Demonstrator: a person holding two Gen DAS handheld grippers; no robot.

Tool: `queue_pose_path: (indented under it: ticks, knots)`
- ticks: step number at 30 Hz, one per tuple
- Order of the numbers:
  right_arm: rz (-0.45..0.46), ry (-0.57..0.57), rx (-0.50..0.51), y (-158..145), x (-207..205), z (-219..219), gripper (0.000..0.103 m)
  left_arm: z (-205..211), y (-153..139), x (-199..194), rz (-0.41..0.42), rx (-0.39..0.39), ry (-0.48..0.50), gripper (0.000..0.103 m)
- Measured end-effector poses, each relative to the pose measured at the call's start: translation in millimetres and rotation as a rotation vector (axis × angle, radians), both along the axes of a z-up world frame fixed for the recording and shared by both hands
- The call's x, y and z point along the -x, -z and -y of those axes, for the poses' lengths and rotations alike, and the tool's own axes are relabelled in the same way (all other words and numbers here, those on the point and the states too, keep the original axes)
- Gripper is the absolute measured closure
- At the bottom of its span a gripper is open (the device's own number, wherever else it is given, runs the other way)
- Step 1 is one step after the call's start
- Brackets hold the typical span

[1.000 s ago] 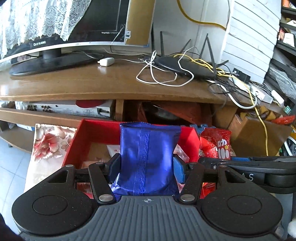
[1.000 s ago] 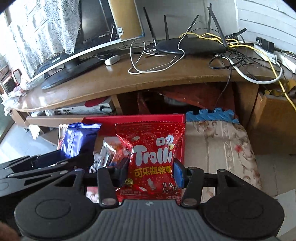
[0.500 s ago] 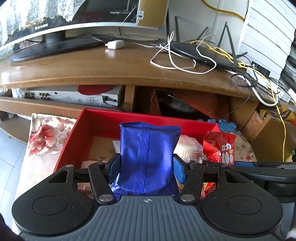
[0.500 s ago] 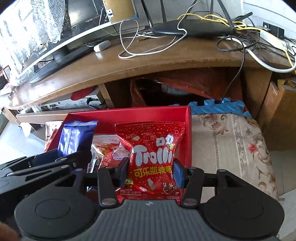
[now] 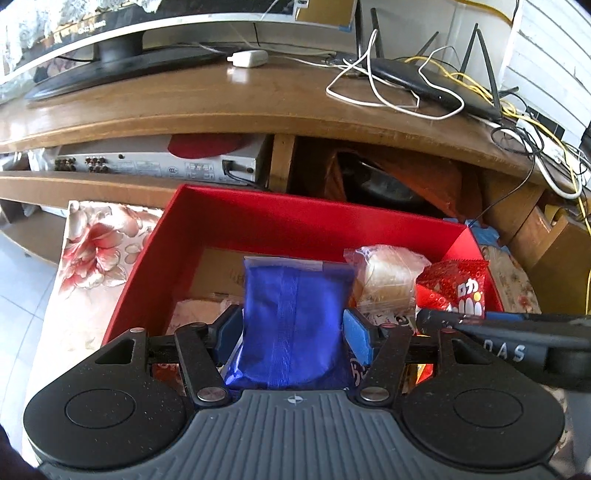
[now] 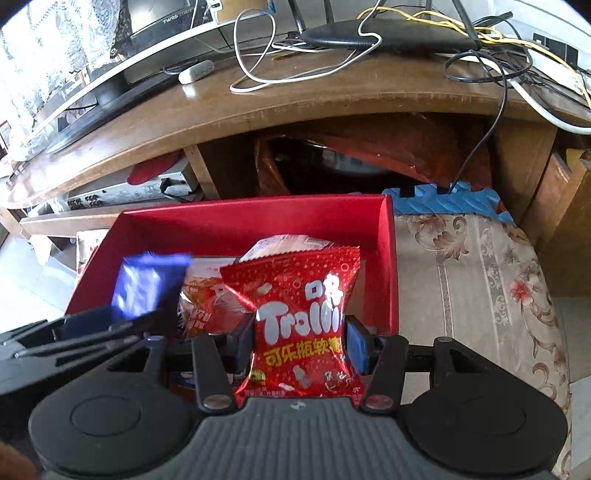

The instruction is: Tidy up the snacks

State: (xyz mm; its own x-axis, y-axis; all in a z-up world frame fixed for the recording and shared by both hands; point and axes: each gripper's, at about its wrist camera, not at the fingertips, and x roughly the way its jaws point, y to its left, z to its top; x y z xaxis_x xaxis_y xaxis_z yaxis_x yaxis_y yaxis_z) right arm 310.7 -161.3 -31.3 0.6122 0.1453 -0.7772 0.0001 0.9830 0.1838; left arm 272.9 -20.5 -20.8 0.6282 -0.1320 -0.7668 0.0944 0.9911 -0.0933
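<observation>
- Left tongs (image 5: 292, 328) clenched on blue packet (image 5: 293, 317), blue pads pressing both its sides, packet upright above the red box (image 5: 295, 225)
- Right tongs (image 6: 301, 347) clenched on red Trolli bag (image 6: 303, 317), bag upright over the box's right half, close to its right wall
- Box open on top; far wall ahead of both tongs, low wooden desk edge (image 5: 258, 122) overhanging just beyond it
- Open floral cloth (image 6: 472, 280) to the right of the right tongs, outside the box wall; more of it left of the left tongs
- Bare cardboard floor showing ahead-left of the blue packet; clear-wrapped bun (image 5: 386, 280) just right of it, with further packets lying below
- From the left tongs, the other tool's black body crossing at right with letters "DAS" readable on it
- Readable on the red bag: "Trolli" in white, yellow Chinese characters beneath; fine print at its base too small to read
- Monitor bezel (image 6: 177, 18) above the desk shows small lettering, not clearly legible
- Blue packet glossy, centre seam running top to bottom, crimped top edge; blurred in the right view
- Red bag shiny foil, speckled with bubbles, pinched in at the waist
</observation>
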Motion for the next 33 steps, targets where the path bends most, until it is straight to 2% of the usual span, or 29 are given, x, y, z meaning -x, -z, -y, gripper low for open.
queue_pose_path:
  ticks: [9, 20, 24, 28, 33]
  knots:
    - [-0.004, 0.015, -0.010, 0, 3, 6, 0.047, -3, -4, 3, 0.007, -0.013, -0.012, 0.019]
    - [0.033, 0.036, -0.012, -15, 17, 10, 0.037, -10, -16, 14, 0.030, -0.034, -0.032, 0.012]
    - [0.051, 0.034, 0.000, -22, 27, 10, 0.030, -9, -23, 21, 0.052, -0.049, -0.032, 0.009]
    - [0.066, 0.037, 0.004, -29, 39, 10, 0.029, -9, -31, 31, 0.082, -0.065, -0.032, 0.005]
    - [0.090, 0.046, 0.003, -40, 58, 11, 0.027, -14, -40, 46, 0.105, -0.041, -0.052, 0.000]
